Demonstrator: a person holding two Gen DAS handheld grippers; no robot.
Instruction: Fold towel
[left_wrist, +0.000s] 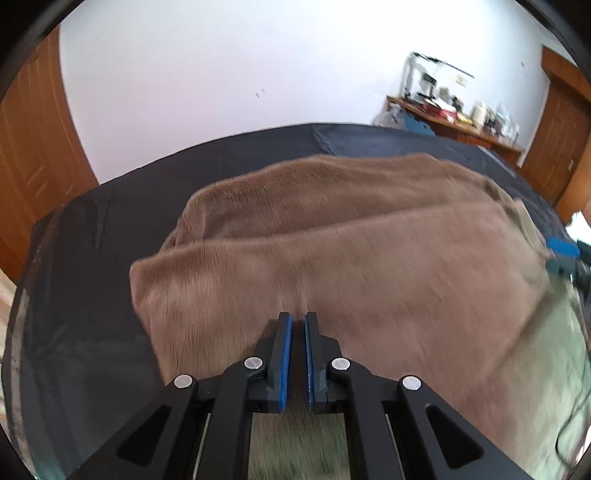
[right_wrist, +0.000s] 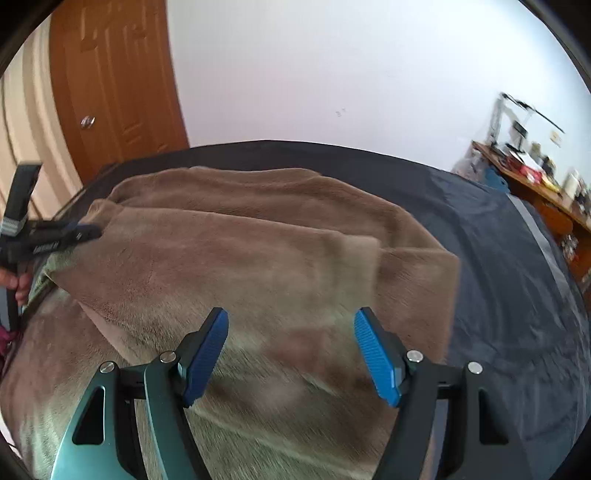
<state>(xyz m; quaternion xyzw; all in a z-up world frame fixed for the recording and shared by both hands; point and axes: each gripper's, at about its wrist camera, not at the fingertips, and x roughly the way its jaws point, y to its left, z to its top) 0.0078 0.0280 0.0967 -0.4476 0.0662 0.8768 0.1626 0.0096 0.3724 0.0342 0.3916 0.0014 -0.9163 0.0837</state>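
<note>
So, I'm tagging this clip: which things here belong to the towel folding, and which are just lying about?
Job:
brown towel
left tongs
right tongs
dark bed cover

Lying about:
cluttered wooden desk
wooden door

No text can be read with certainty in either view. In the right wrist view, the side of the left gripper (right_wrist: 83, 232) carries a short white print, but it is too blurred to make out the letters. On the far counter (right_wrist: 532, 184) lie boxes and papers with coloured labels; their writing is too small and unsharp to read.
</note>
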